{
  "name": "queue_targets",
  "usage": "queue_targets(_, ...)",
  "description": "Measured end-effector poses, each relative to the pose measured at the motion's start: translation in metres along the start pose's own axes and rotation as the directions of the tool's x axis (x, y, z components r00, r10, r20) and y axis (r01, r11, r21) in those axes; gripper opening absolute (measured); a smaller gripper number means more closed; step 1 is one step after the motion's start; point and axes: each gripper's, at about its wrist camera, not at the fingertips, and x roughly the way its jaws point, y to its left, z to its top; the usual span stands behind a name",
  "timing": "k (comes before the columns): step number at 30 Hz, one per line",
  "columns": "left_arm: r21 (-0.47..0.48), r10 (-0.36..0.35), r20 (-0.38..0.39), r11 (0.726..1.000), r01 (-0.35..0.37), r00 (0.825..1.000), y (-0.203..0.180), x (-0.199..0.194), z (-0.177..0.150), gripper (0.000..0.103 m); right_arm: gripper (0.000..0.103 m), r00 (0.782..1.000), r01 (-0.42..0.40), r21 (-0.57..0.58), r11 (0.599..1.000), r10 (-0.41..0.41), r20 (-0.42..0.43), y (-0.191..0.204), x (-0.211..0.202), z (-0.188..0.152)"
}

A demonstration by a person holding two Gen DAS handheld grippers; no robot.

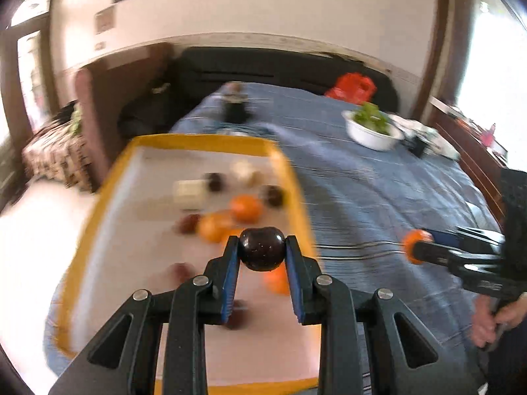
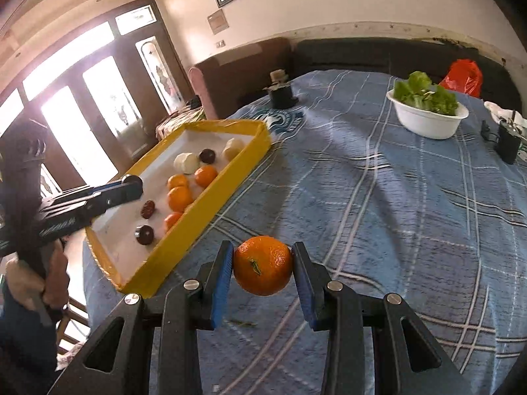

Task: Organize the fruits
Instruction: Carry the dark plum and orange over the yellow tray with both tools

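Left gripper pinching a dark plum between nearly closed pads, carrying it above the near end of the yellow-rimmed tray. Right gripper clamping an orange across its middle, jaws parted only by the fruit's width, hovering over the blue checked cloth just outside the tray's near right corner.

Resting inside the tray, in the right wrist view: several more oranges along the right wall, a few dark plums nearer the middle, two pale peeled-looking pieces toward the far end. Sitting well beyond the tray on the cloth: a white bowl of greens.

Judging handling: plum likely light, smooth-skinned, a little slippery and prone to bruising, so gripping gently across the widest part, as now. Orange likely firmer, its pebbled rind giving better grip; squeezing at the equator, stem facing the camera, looking secure. Both round, so probably rolling if dropped rather than set down on the tray floor.
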Motion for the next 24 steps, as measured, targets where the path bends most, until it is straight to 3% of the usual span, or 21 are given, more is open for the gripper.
queue_targets(7,-0.134,0.038,-0.021,0.99,-0.04,0.999,0.063,0.01,-0.008,0.027,0.041,0.993,-0.093,0.052,0.994,0.096,-0.069,0.042,0.018,0.018)
queue_targets(15,-0.123,0.002,-0.037,0.992,-0.007,0.999,0.071,0.018,-0.02,0.027,0.041,0.967,-0.178,0.186,0.966,0.207,-0.149,0.081,0.073,0.033)
queue_targets(24,-0.116,0.049,-0.045,0.992,-0.054,0.998,0.089,0.017,-0.034,0.027,0.041,0.974,-0.142,0.094,0.985,0.156,-0.162,0.125,0.112,0.038)
